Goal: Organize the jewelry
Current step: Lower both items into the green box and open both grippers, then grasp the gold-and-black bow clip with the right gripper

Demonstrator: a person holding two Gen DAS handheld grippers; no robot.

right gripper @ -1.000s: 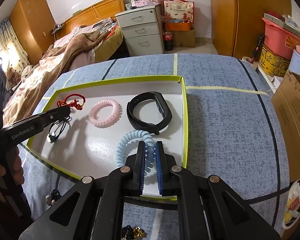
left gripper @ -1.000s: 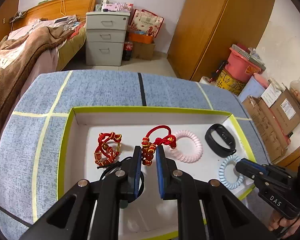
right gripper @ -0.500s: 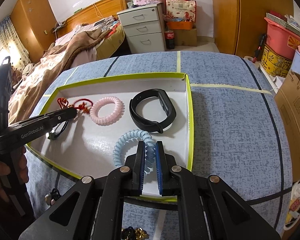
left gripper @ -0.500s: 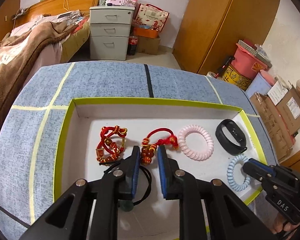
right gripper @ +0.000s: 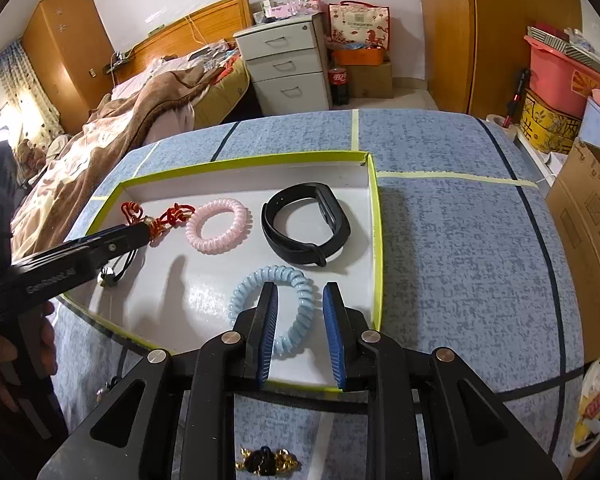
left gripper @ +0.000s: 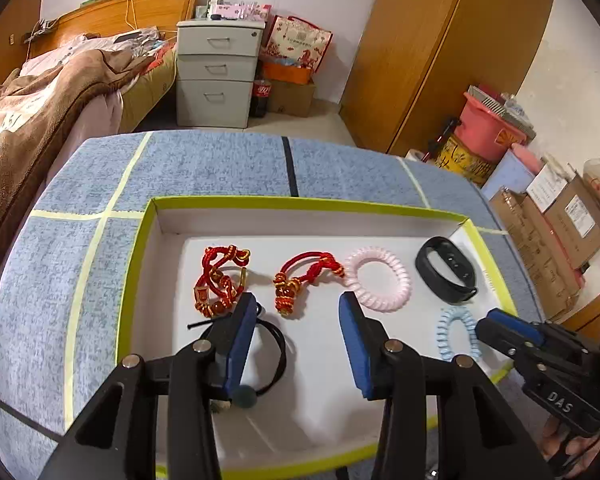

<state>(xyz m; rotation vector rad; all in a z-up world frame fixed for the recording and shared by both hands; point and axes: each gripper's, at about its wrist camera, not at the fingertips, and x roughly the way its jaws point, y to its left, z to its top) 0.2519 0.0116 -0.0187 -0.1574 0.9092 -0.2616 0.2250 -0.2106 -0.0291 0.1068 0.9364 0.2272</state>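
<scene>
A white tray with a yellow-green rim (left gripper: 300, 202) (right gripper: 376, 216) holds two red cord bracelets (left gripper: 219, 280) (left gripper: 305, 276), a pink coil band (left gripper: 378, 279) (right gripper: 217, 226), a black wristband (left gripper: 446, 270) (right gripper: 304, 230), a light blue coil band (left gripper: 454, 334) (right gripper: 276, 304) and a black cord with a bead (left gripper: 270, 354). My left gripper (left gripper: 298, 314) is open and empty above the tray, just in front of the red bracelets. My right gripper (right gripper: 300, 300) is open, its jaws either side of the blue coil band, which lies on the tray.
The tray sits on a blue-grey table (left gripper: 204, 164) marked with tape lines. A gold and black trinket (right gripper: 266, 460) lies on the table in front of the tray. A plate (right gripper: 592, 404) sits at the right edge. A bed, drawers and boxes stand behind.
Both grippers have opened. The left let go of the red bracelet with beads, the right let go of the blue coil band; both now lie on the tray.
</scene>
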